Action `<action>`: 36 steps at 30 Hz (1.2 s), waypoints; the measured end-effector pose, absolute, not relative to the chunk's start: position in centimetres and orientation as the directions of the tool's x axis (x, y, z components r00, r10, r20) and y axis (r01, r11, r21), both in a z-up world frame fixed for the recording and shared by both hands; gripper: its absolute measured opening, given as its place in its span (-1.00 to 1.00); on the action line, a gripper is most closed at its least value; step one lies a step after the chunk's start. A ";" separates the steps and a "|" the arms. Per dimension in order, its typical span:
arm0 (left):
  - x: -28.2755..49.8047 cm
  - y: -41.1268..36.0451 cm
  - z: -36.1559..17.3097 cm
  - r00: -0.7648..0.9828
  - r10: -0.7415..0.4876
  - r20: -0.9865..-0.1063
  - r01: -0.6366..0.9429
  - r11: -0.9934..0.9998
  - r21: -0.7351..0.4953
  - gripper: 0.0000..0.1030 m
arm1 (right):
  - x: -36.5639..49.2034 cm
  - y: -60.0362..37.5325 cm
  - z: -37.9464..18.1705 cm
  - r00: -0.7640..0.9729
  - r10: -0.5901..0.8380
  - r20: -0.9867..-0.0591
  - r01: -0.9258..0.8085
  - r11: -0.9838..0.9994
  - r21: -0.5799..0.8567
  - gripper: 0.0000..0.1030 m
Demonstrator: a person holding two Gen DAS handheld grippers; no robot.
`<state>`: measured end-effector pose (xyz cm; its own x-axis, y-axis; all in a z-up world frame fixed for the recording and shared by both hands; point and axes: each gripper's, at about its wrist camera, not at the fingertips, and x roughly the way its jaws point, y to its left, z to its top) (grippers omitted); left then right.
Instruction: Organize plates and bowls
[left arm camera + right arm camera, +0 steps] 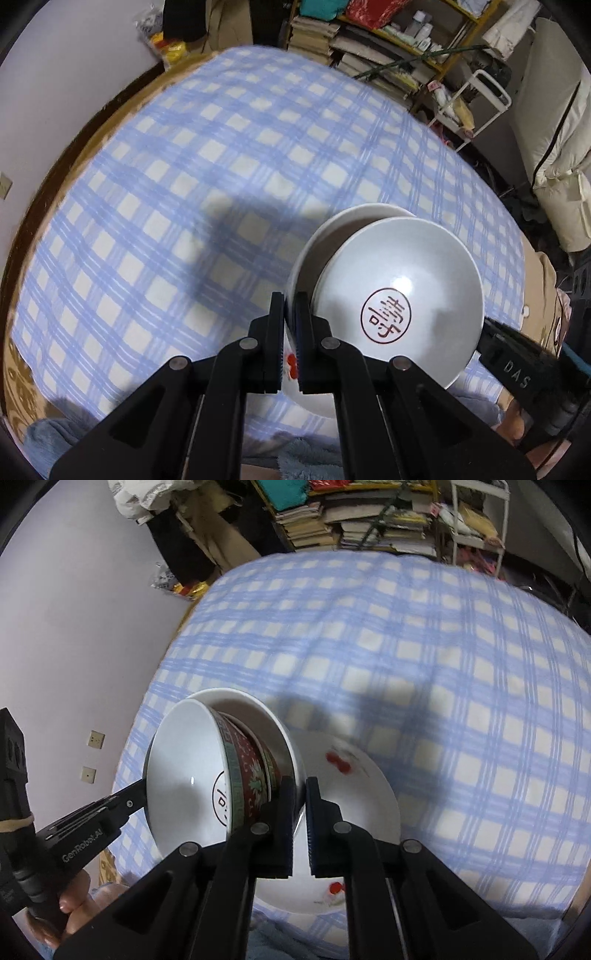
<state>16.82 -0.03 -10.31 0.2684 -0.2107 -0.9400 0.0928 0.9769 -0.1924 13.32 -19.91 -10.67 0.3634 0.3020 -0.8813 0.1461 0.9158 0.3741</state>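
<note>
My left gripper [290, 325] points steeply down, its black jaws pinched tight on the rim of a wide white ceramic plate [295, 266], and my right gripper [300, 805] clamps the opposite rim of that same plate [373, 794] from the other side, so the two hold it between them above the bed. In the right wrist view I see the left gripper's body coming in from the lower left, with the person's fingers [74, 897] wrapped round its handle. Below lies a blue-and-cream checked blanket [221, 166], broad and bare, with the grippers' shadows across it; its far edge meets cluttered shelves of stacked books and papers [351, 520], and a pale wall [74, 609] runs along the left. On the plate sits a white porcelain bowl with a red circular seal inside [399, 299], tilted, its outside banded in red and green pattern. Small red painted motifs mark the plate's face.
</note>
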 end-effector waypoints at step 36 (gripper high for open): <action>13.5 -3.0 -13.6 0.385 -0.031 -0.922 0.195 0.980 0.048 -0.69 | 10.7 -21.0 -14.1 0.373 0.305 -0.876 0.124 0.920 0.373 -0.82</action>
